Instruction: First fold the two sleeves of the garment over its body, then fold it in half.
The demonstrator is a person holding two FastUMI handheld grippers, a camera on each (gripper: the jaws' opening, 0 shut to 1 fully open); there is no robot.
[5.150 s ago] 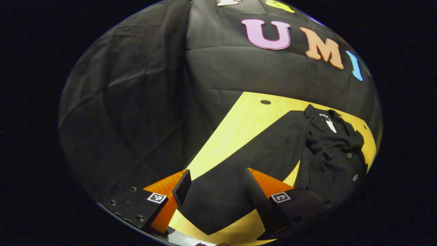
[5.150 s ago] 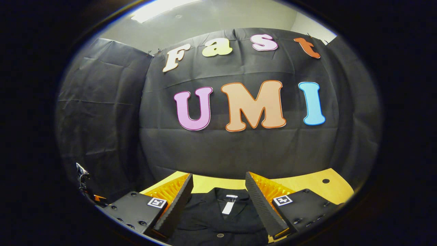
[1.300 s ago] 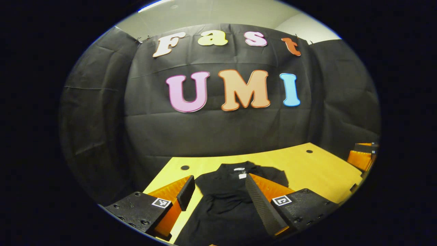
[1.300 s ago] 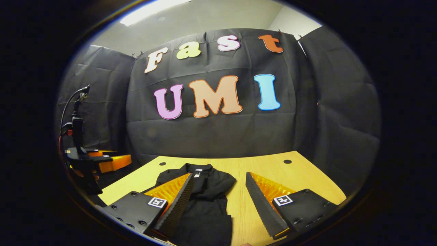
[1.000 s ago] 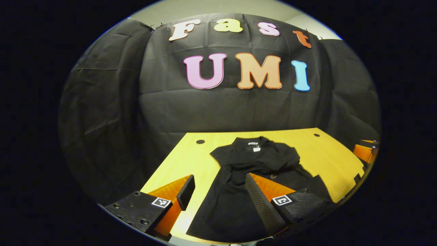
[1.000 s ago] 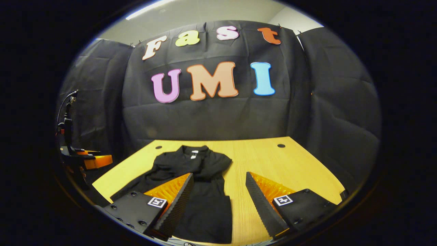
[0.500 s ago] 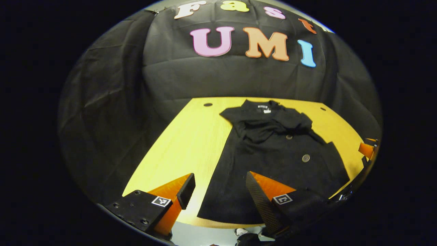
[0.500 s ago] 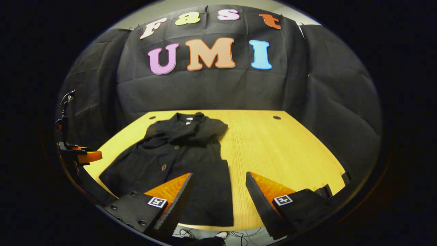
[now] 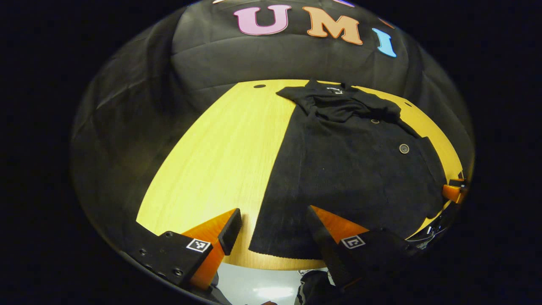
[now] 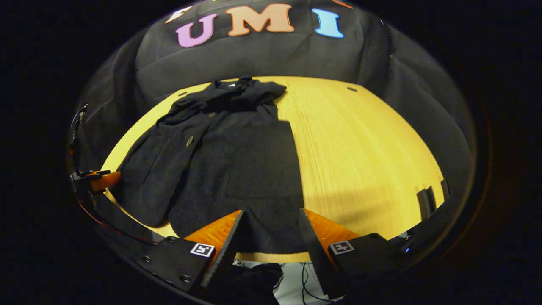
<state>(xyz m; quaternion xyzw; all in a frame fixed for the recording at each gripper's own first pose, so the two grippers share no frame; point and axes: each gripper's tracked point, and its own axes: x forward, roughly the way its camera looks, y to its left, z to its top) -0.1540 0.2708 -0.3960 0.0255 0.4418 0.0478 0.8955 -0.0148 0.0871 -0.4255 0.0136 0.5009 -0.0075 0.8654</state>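
On the bench (image 9: 220, 144) before me lies the garment (image 9: 351, 169), a black jacket of coarse, matt weave that swallows the light, against pale yellow wood with a fine straight grain. Its collar points toward the far wall and its hem sits at the near edge of the bench, just ahead of my fingers. Both sleeves (image 10: 237, 95) are drawn in over the chest, where they bunch into soft ridges below the collar; lower down, the body spreads flat and roughly rectangular. Two round buttons (image 9: 404, 148) catch a dull shine on the front panel. From my right side the garment (image 10: 228, 156) takes up the left half of the bench (image 10: 364, 144), and one front panel flares out toward the left edge. Small dark holes mark the far part of the wood.

My left gripper (image 9: 271, 228) is tilted steeply down at the near edge, its fingers spread wide with nothing between them, straddling the garment's left hem corner from above. My right gripper (image 10: 269, 231) tips down in the same way, its fingers apart and empty, over the hem near its right corner. Whether either touches the cloth I cannot tell.
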